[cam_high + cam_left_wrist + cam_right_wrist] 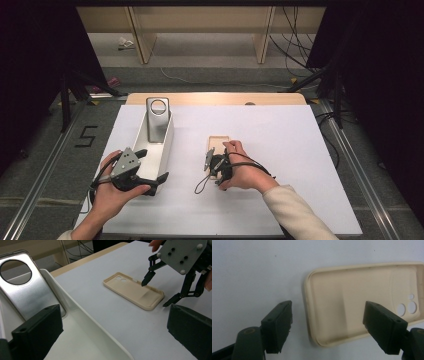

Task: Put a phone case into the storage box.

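One open right hand-held gripper [327, 325] over beige phone case [362, 302].

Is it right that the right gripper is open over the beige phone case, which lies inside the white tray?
Not quite. The right gripper is open over the phone case, but the case lies on the table, beside the white tray, not inside it. The left gripper view shows this clearly.

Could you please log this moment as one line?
right gripper: open, jaws straddling case end | left gripper: open, at tray | case: flat on table
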Tool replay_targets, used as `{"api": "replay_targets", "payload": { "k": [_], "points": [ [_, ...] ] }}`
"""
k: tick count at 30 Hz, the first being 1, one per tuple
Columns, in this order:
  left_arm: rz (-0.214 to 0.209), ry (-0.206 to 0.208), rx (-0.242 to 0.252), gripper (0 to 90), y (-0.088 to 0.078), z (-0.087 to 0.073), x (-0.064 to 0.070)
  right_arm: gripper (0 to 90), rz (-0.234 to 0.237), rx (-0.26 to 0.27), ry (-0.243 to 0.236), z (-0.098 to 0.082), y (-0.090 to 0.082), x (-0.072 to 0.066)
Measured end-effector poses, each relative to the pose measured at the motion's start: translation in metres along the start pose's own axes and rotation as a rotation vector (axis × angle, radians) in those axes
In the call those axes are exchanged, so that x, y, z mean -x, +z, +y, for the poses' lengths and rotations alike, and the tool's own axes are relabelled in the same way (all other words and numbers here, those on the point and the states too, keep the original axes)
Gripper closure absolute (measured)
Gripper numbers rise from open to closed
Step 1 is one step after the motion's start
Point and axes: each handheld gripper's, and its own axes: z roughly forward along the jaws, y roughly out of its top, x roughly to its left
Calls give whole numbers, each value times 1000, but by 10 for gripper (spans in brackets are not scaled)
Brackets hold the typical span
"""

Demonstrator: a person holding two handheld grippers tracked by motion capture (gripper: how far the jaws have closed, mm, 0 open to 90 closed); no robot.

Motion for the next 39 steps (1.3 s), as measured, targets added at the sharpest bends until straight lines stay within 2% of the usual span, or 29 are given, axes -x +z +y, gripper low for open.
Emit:
{"api": "replay_targets", "payload": {
  "k": [5,12,20,30,35,36,39],
  "points": [
    [-2,1,-2,0,0,0,1,253,1,-4,6,-2,1,1],
    [-4,2,-3,0,1,0,1,255,-8,-13,-11,-1,3,3],
    [-6,3,0,0,1,0,1,268,-27,-61,-36,4,5,2],
    [-8,6,0,0,1,1,2,282,-39,-82,-61,7,8,3],
    [-10,7,-1,0,1,1,2,313,-38,-92,-80,9,8,2],
    [-11,6,-1,0,1,1,2,328,-36,-84,-87,9,9,2],
    [-15,7,-2,0,1,0,2,370,-24,-102,-116,11,8,1]
  ]
}}
